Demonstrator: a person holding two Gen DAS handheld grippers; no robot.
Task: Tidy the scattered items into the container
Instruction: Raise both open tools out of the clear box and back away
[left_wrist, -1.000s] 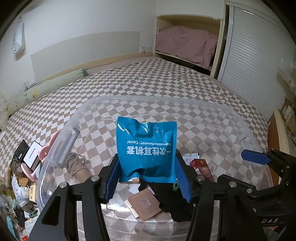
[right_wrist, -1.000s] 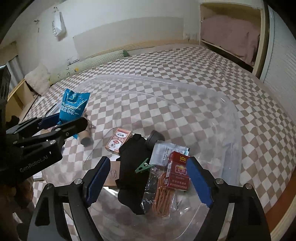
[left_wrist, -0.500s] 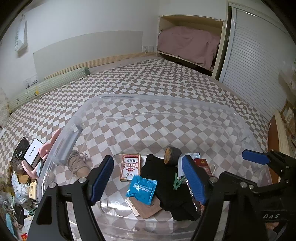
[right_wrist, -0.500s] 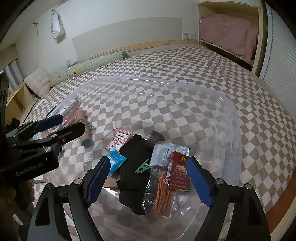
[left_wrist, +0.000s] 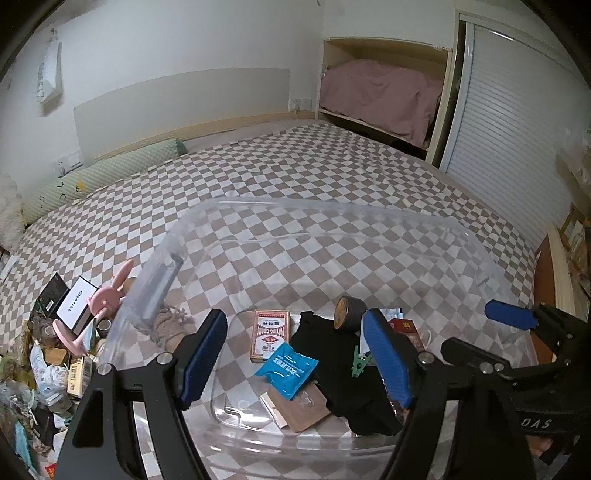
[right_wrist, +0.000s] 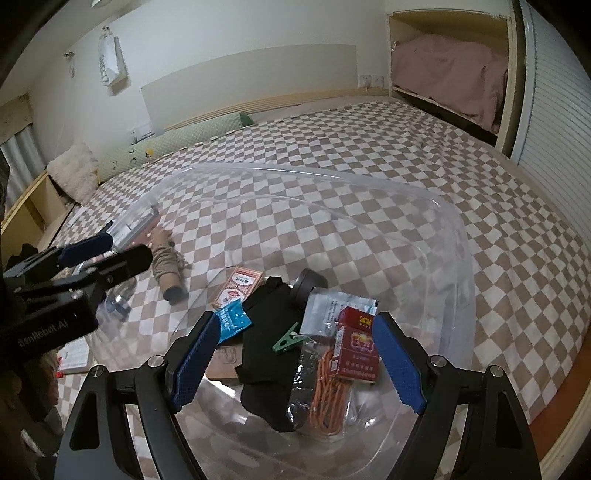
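A clear plastic bin (left_wrist: 369, 218) sits on the checked bed. In it lie a blue packet (left_wrist: 287, 365), a playing-card box (left_wrist: 269, 334), black cloth (left_wrist: 343, 373), a green clip (left_wrist: 359, 361), a round tin (left_wrist: 349, 312) and a red cigarette pack (right_wrist: 356, 347) beside orange bands (right_wrist: 327, 391). My left gripper (left_wrist: 295, 356) hangs open above the bin's near side, nothing between its fingers. My right gripper (right_wrist: 295, 360) is also open and empty, over the near right of the bin (right_wrist: 454, 221). The right wrist view shows the blue packet (right_wrist: 232, 319) beside the cloth.
Left of the bin lies a heap of loose things: a white Chanel box (left_wrist: 75, 304), a pink rabbit-eared piece (left_wrist: 107, 299), a twine spool (left_wrist: 168, 325) and small packets. A green bolster (left_wrist: 103, 173) lies at the headboard. A wooden bed edge (left_wrist: 543, 280) runs along the right.
The left gripper held the blue packet upright a second ago; its jaws widened and the packet dropped onto the bin floor by the card box. The right gripper stayed put.
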